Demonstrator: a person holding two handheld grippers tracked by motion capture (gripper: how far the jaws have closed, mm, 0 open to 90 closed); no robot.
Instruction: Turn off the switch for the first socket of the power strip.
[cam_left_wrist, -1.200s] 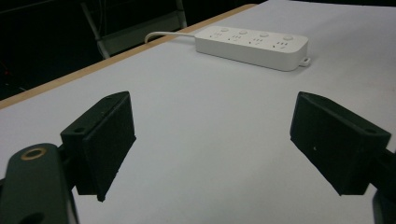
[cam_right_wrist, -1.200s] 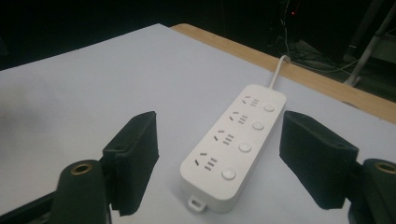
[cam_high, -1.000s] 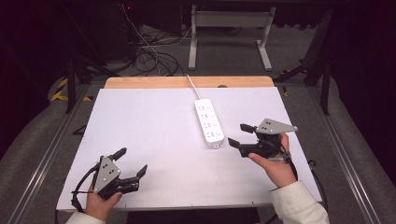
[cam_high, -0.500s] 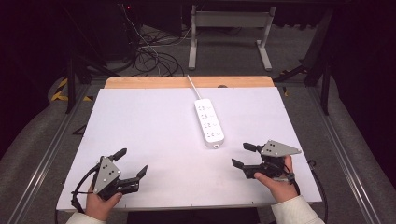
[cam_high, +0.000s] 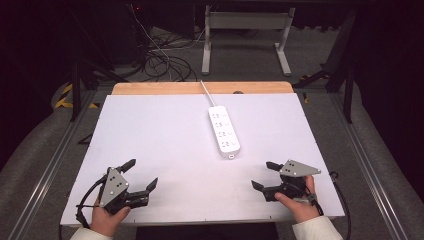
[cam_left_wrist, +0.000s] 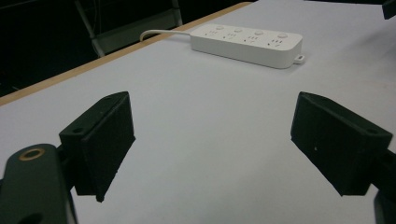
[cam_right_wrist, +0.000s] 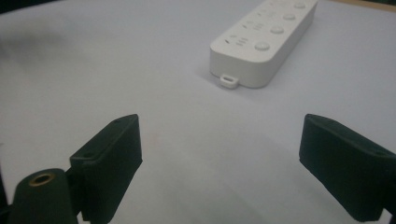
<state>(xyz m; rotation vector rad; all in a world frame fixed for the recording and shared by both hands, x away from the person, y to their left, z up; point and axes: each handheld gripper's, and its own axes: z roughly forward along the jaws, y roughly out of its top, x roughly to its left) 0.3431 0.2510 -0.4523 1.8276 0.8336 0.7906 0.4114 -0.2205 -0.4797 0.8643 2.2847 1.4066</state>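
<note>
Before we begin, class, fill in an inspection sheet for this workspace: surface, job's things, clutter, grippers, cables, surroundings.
Surface: white table top with a wooden strip along the far edge.
Job's things: white power strip lying flat, right of centre, nothing plugged in.
Clutter: nothing seen.
Grippers: left hand-held gripper open, at the near left; right hand-held gripper open, at the near right; both hold nothing.
Cables: strip's white cord runs off the far edge; black cables tangled on the floor beyond.
Surroundings: dark room, a grey metal frame behind the table.
</note>
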